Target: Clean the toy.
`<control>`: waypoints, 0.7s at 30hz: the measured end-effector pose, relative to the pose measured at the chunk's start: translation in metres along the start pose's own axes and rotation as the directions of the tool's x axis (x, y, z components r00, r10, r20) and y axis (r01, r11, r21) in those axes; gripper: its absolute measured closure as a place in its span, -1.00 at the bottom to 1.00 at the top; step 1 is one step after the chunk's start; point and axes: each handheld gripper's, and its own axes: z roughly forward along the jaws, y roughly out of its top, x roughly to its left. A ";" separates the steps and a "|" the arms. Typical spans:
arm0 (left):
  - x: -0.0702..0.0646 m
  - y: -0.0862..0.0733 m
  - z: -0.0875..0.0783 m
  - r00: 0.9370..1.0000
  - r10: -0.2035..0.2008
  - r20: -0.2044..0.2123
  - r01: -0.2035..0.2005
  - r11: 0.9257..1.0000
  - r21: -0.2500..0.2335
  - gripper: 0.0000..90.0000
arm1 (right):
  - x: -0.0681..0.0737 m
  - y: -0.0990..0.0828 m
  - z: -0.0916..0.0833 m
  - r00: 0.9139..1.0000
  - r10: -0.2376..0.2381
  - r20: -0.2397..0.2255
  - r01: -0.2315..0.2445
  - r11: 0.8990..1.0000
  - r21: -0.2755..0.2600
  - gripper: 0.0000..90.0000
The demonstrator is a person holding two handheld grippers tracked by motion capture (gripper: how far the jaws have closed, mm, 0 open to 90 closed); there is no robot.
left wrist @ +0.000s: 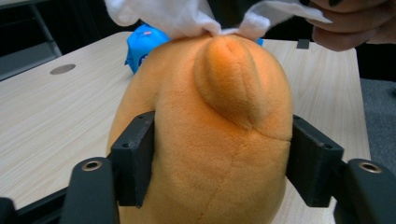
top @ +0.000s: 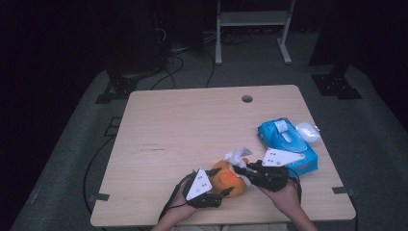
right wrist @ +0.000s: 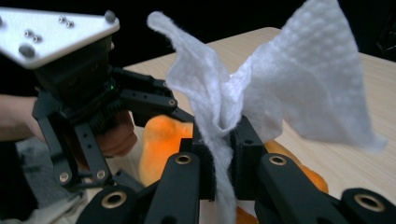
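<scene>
An orange plush toy [top: 227,182] rests on the wooden table [top: 192,125] near its front edge. My left gripper [top: 220,186] comes in from the left and is shut on the toy; both pads press into its sides [left wrist: 219,140]. A white wipe [top: 236,156] stands up just over the toy's top end. It is pinched in my right gripper [top: 239,168], whose jaws are shut on the bunched middle of the wipe [right wrist: 289,84]. In the right gripper view, the left gripper's body [right wrist: 74,93] stands close by on the left, with the toy [right wrist: 163,140] behind the jaws.
A blue pack of wipes [top: 287,144] lies to the right, behind the right hand, with a small whitish object [top: 308,131] at its far side. A round cable hole [top: 247,98] sits near the table's back edge. A metal stand [top: 252,29] is on the floor beyond.
</scene>
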 end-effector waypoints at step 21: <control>0.023 0.008 -0.020 0.989 -0.103 -0.109 0.100 0.994 -0.032 -0.13 | -0.007 0.017 -0.021 0.998 0.002 -0.061 0.000 0.999 0.033 0.82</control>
